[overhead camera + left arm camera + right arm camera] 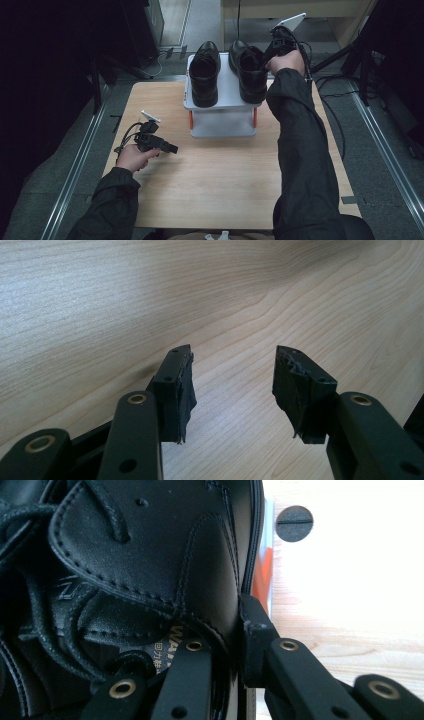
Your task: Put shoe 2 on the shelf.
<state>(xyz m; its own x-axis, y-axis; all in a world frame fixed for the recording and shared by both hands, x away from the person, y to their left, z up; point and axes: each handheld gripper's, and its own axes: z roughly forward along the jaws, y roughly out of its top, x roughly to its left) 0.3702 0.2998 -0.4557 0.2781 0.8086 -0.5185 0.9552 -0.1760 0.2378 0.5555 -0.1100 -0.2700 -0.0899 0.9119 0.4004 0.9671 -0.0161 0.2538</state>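
Over the rack (220, 102), right arm reached out, right tongs (267, 61) clamped on right shoe's (250, 72) side wall; left tongs (172, 148) rested wide open, empty, on table (225, 175).

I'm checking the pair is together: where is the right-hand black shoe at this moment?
In the high view the right-hand shoe sits on the white rack's top, right side, beside the other shoe; the right gripper is clamped on its side wall.
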